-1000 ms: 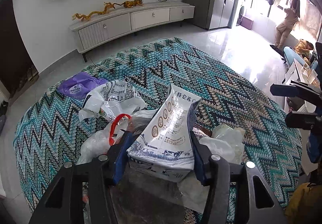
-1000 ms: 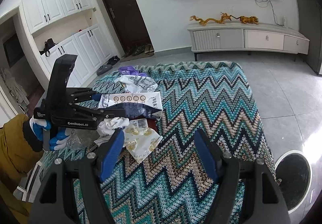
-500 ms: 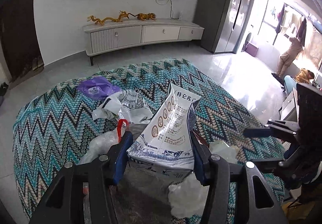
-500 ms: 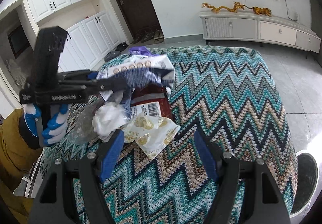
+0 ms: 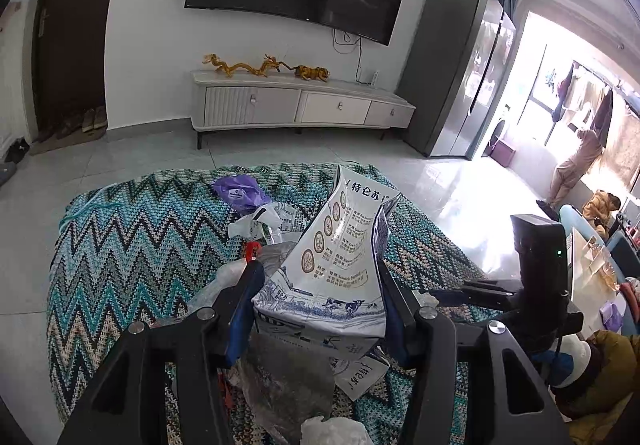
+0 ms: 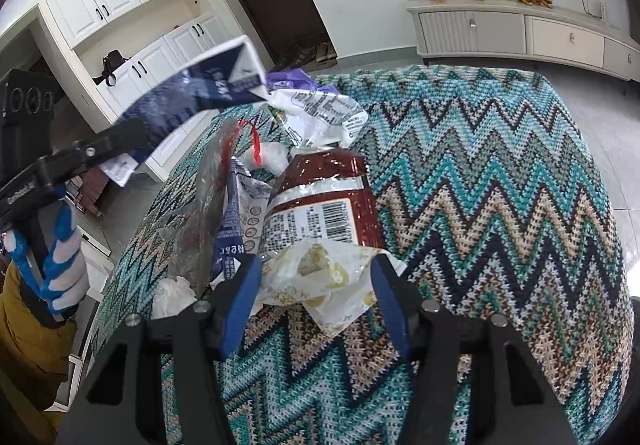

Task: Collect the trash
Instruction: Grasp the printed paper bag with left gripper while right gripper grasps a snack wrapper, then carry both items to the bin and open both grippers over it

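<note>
Left wrist view: left claw (image 5: 320, 285) clamped on a white-and-blue milk carton (image 5: 340, 257), raised above the zigzag-knit surface (image 5: 132, 245). Right wrist view: right claw (image 6: 316, 289) spread wide around a yellow-printed wrapper (image 6: 320, 281), near a dark red packet (image 6: 324, 201).

I saw the milk carton (image 6: 200, 101) motion-blurred | clear bag (image 5: 288, 377) half hidden behind the left gripper (image 5: 318, 309) | white tissue (image 5: 334, 431) cropped at bottom edge.

Flattened white-and-blue milk carton (image 5: 340, 265) clamped between the left gripper (image 5: 320, 297) jaws, above the zigzag blanket (image 5: 132, 245).
</note>
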A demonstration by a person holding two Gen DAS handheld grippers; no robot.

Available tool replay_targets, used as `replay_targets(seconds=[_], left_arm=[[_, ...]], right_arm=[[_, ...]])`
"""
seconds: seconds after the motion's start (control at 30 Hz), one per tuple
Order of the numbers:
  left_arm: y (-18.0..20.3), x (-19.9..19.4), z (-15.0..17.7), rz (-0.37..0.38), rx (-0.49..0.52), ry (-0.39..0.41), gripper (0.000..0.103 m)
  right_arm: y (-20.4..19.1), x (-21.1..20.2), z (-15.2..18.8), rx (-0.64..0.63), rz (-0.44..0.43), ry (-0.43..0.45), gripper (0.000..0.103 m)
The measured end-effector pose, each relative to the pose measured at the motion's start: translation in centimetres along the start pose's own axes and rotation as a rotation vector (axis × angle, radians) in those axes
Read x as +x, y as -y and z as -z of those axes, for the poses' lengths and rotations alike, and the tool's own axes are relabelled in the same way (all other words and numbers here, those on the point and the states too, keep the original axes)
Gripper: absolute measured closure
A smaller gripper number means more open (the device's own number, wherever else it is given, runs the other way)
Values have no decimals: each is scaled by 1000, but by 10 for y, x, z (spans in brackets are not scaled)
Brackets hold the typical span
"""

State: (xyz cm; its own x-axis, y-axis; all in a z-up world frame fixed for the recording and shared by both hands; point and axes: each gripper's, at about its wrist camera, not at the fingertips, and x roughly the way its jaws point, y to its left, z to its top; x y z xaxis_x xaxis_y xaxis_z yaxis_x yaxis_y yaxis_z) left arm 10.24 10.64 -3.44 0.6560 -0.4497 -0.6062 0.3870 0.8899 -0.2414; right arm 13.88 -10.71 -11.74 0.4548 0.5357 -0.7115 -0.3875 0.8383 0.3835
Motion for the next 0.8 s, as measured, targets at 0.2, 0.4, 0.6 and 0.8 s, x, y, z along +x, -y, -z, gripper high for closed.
replay_targets(seconds=[0.2,0.4,0.6,0.8], left_arm=[[-6,-13,6,-20,-29,22,51],[-10,-26,10,-45,-49,43,51],[-5,-42,17,-47,-59,69,51],[9,-54,24,-46,-43,86,51]], right_arm=[[-1,5,5,-10,-1,-17,72],[-9,-5,14,-36,-11,-10,89],[-19,-27,19,-70,-22,24,90],[-26,-58,24,-73,-24,85,91]])
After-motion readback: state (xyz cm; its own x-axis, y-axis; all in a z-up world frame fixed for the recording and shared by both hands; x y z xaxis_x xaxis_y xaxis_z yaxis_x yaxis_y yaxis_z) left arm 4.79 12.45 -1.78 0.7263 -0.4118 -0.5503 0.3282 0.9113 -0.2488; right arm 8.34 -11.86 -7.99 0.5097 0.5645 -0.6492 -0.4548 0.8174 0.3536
